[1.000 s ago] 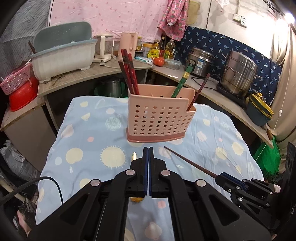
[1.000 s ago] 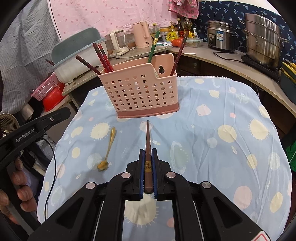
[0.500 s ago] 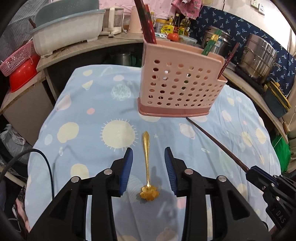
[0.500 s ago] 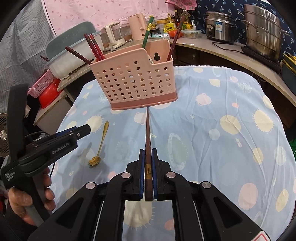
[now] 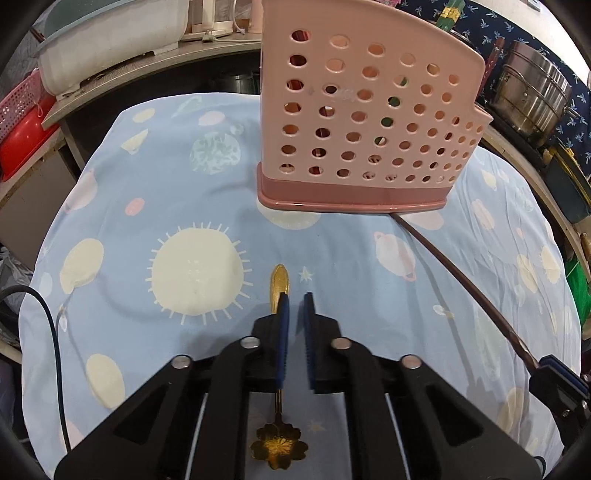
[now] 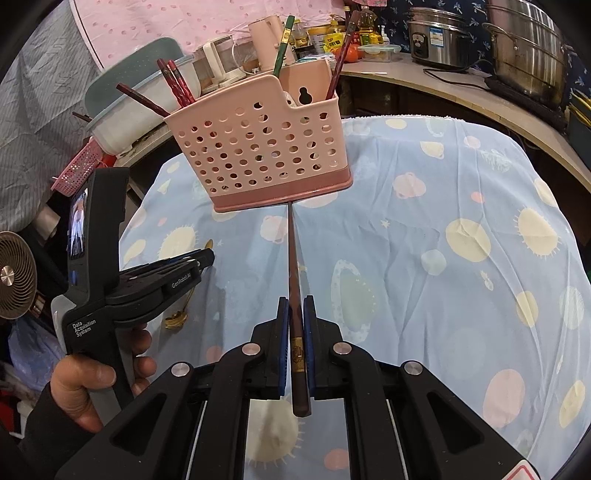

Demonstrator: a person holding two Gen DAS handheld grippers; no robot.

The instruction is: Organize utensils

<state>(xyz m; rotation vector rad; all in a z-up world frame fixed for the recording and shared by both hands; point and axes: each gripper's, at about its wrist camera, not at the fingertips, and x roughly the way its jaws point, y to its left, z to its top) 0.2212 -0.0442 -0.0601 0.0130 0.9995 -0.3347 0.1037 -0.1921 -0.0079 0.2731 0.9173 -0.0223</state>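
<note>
A pink perforated utensil basket (image 5: 365,125) (image 6: 258,151) stands on the blue patterned tablecloth (image 5: 147,206) and holds several chopsticks. A gold spoon (image 5: 279,284) with a flower-shaped bowl lies on the cloth. My left gripper (image 5: 294,299) is low over the spoon's handle, fingers slightly apart, the handle against the left finger. It also shows in the right wrist view (image 6: 207,256). My right gripper (image 6: 295,306) is shut on a dark brown chopstick (image 6: 293,258) (image 5: 461,277) whose tip reaches the basket's base.
Counters curve around the table with a grey-lidded white tub (image 5: 110,40), a pink basket (image 5: 18,99), kettles (image 6: 221,62), bottles, steel pots (image 6: 524,44) (image 5: 532,92) and a rice cooker (image 6: 436,33). A small fan (image 6: 16,291) stands at the left.
My left gripper opened, dropped down and forward onto the spoon, then narrowed around its handle. The right gripper pushed the chopstick forward until its tip met the basket's base.
</note>
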